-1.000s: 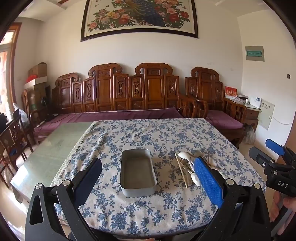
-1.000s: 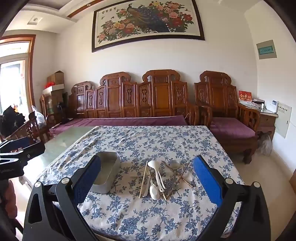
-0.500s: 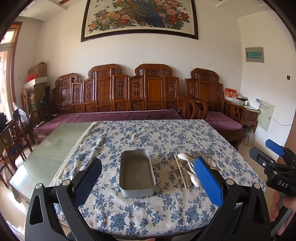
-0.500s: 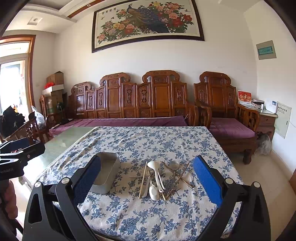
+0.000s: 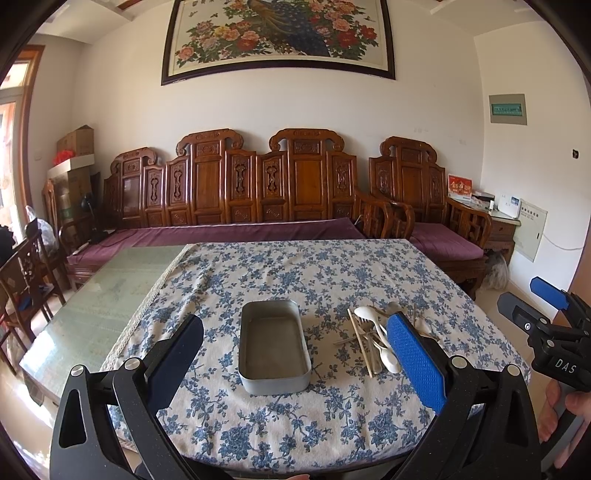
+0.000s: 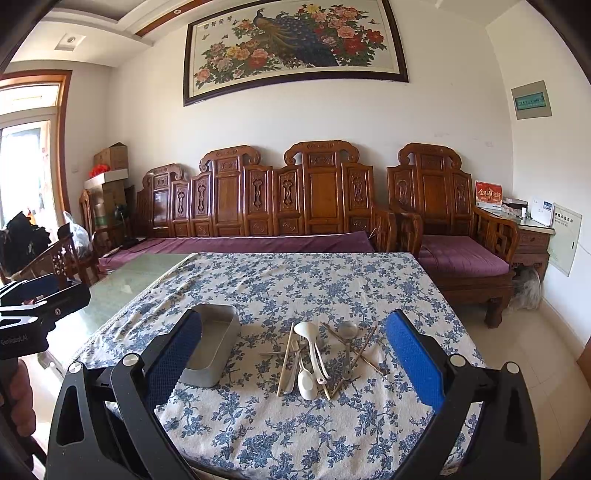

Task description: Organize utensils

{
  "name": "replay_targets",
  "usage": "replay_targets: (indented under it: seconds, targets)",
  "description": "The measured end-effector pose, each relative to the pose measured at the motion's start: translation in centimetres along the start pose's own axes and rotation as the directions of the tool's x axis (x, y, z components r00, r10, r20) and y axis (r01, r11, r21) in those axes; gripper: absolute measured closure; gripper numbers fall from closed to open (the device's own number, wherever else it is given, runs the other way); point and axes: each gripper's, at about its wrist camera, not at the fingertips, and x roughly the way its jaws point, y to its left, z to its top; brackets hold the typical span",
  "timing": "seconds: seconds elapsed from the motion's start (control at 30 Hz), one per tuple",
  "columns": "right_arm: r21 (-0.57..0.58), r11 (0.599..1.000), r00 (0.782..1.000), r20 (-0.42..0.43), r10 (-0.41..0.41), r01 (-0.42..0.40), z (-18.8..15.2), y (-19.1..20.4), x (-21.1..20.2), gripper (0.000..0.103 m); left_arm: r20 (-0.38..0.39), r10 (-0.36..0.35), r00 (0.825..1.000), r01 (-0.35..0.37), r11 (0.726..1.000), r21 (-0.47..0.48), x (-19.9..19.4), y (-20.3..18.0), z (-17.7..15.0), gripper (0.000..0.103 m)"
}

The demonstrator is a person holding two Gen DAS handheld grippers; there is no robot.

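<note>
- Grippers: left gripper w/ black frame and blue-padded fingers was spread wide, holding nothing, held above the near table edge; right gripper was likewise wide apart and empty.
- Container: rectangular grey metal tin w/ rounded corners sat on the blue-floral white tablecloth, framed between the left gripper's fingers in the left wrist view; inside looked bare.
- Utensils: loose pile just right of the tin, not touching it – white plastic spoons, metal spoon, metal fork, pale wooden chopsticks, several crossing one another. In the right wrist view the pile lay between the right gripper's fingers.
- Table: green glass-topped surface showed left of the cloth.
- Bkgd: carved dark-wood bench w/ purple cushion along the far wall; framed peacock-and-peony painting above it.
</note>
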Motion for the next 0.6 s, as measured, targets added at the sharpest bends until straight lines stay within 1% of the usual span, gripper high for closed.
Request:
replay_targets:
  seconds: [0.6]
  targets:
    - [0.001,1.0,1.0,0.003,0.001,-0.001,0.21,-0.17,-0.02,0.002,0.004,-0.002,1.0,0.002,1.0,0.001,-0.39,-0.05,0.67,0.006]
